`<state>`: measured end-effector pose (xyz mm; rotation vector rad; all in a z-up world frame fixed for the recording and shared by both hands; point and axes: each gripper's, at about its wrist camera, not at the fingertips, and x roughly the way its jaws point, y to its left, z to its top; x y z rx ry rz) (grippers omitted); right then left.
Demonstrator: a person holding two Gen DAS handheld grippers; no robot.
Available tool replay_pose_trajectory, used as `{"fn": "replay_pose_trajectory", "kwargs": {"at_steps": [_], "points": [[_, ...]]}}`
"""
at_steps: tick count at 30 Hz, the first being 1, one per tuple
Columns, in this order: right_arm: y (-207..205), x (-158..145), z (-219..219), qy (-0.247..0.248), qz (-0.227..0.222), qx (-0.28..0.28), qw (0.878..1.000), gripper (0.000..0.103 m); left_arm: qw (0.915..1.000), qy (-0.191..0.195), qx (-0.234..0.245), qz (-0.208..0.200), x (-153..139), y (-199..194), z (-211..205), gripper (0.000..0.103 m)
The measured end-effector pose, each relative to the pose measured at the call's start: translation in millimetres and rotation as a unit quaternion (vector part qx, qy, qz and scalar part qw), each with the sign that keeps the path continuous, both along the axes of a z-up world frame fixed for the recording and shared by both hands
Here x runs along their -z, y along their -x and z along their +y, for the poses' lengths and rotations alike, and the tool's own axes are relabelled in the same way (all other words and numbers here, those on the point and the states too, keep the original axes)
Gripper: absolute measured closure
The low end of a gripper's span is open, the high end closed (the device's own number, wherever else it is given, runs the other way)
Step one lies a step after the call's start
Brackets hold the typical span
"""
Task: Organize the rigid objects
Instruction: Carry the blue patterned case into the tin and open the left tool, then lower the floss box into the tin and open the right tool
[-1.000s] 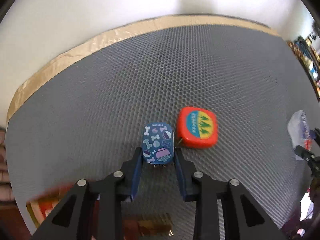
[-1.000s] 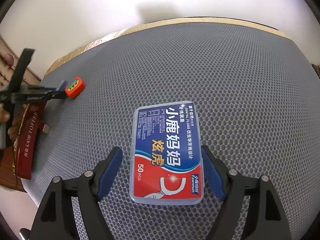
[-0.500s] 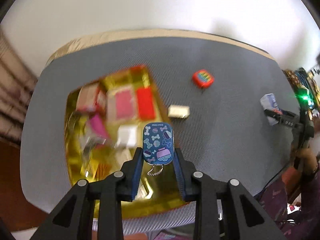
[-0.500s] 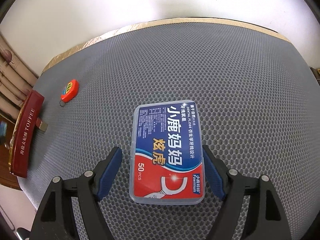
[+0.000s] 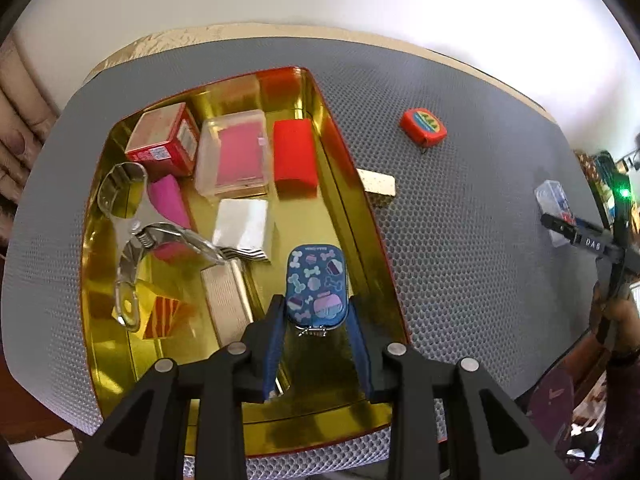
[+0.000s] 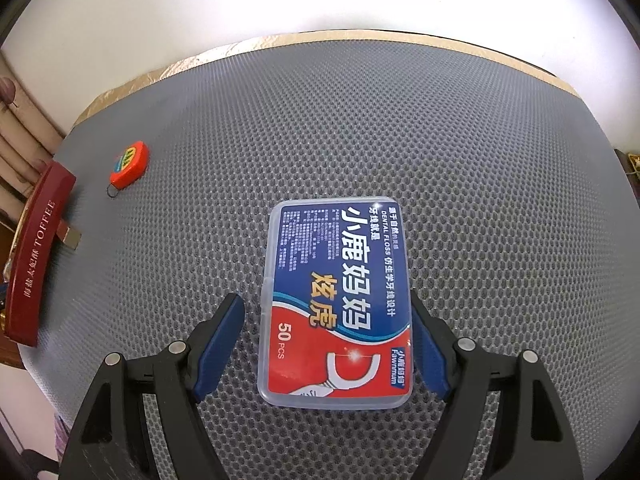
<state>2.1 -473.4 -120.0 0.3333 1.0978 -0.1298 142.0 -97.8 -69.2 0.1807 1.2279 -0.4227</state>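
Observation:
My left gripper (image 5: 314, 306) is shut on a small blue case (image 5: 316, 284) printed with bones, holding it above the near right part of a gold tray (image 5: 342, 212). In the right wrist view a clear dental floss box (image 6: 338, 300) with a blue and red label lies flat on the grey mat. My right gripper (image 6: 325, 306) stands open around the box's near half. A gap shows at the left finger, and the right finger sits at the box's edge. The tray's red side (image 6: 36, 256) shows at the far left.
The tray holds several items: a red carton (image 5: 162, 140), a clear box with a pink insert (image 5: 236, 156), a red block (image 5: 294, 156), a white block (image 5: 242, 228), a clear clip (image 5: 132, 216). A red tape measure (image 5: 423, 131) and a small gold block (image 5: 376, 185) lie on the mat.
My left gripper has carried the blue case from the mat beside the tape measure to above the gold tray. The right gripper has barely shifted around the floss box.

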Motion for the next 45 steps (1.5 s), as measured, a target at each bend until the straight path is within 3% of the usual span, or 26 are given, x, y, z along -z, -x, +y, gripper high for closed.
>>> {"fn": "replay_pose_trajectory", "kwargs": {"at_steps": [6, 8, 10, 12, 14, 17, 24, 29, 34, 37, 45], "points": [[-6, 1, 10, 0.008, 0.007, -0.001, 1.0, 0.026, 0.9994, -0.023, -0.027, 0.001, 0, 7, 6, 0.069], [-7, 0, 13, 0.007, 0.007, 0.001, 1.0, 0.026, 0.9985, 0.0, -0.053, 0.01, -6, 13, 19, 0.069], [-8, -1, 9, 0.004, 0.006, 0.005, 1.0, 0.032, 0.9955, 0.034, -0.088, -0.009, -17, 25, 36, 0.069], [-8, -6, 5, -0.013, 0.003, 0.008, 1.0, 0.042, 0.9871, 0.054, -0.138, -0.061, -32, 47, 59, 0.067], [-9, -14, 8, -0.048, -0.005, 0.003, 0.999, 0.043, 0.9756, 0.057, -0.185, -0.103, -39, 69, 81, 0.059], [-13, -32, 26, -0.072, -0.018, -0.015, 0.997, 0.044, 0.9641, 0.066, -0.221, -0.132, -40, 93, 105, 0.059], [-34, -119, 121, -0.136, -0.086, -0.11, 0.981, 0.044, 0.9541, 0.008, -0.228, -0.194, -39, 125, 117, 0.059], [-69, -160, 221, -0.173, -0.096, -0.206, 0.958, 0.044, 0.9463, 0.017, -0.235, -0.222, -46, 133, 123, 0.059], [-102, -147, 321, -0.157, -0.063, -0.273, 0.947, 0.044, 0.9377, 0.022, -0.251, -0.239, -48, 135, 135, 0.059], [-113, -133, 366, -0.13, -0.052, -0.285, 0.948, 0.044, 0.9362, 0.022, -0.256, -0.239, -48, 134, 140, 0.059], [-110, -117, 389, -0.099, -0.04, -0.303, 0.947, 0.043, 0.944, 0.035, -0.246, -0.217, -42, 129, 140, 0.059]]}}
